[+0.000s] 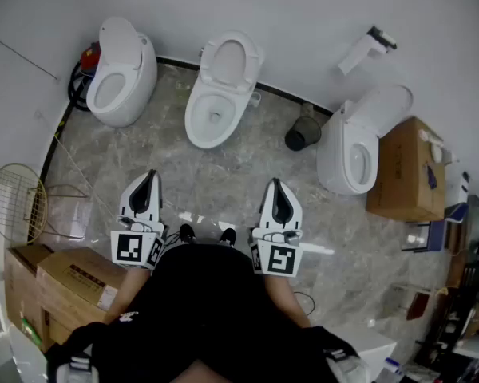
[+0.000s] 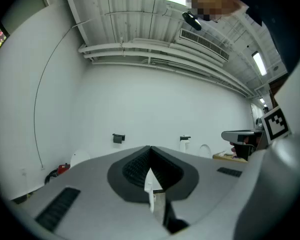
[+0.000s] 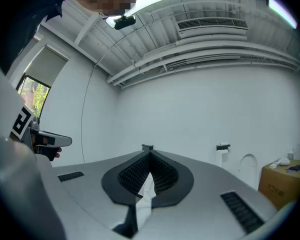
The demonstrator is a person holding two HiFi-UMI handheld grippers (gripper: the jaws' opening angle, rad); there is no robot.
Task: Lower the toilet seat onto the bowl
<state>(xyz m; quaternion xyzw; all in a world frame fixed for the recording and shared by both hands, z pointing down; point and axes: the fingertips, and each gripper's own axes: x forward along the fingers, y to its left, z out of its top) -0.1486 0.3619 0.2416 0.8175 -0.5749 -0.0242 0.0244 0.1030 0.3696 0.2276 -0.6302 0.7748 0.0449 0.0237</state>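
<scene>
White toilet seat (image 1: pixel 230 58) is standing up by the far wall (image 1: pixel 303 14), over the middle bowl (image 1: pixel 211 122), well apart from me. My left claw (image 1: pixel 148 178) and right claw (image 1: pixel 276 186) are both clenched on nothing. In both gripper views my own jaws block nearly all of it.

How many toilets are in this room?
3. The left toilet stands by the wall, the middle toilet is straight ahead, and the right toilet is next to a box. No others show.
</scene>
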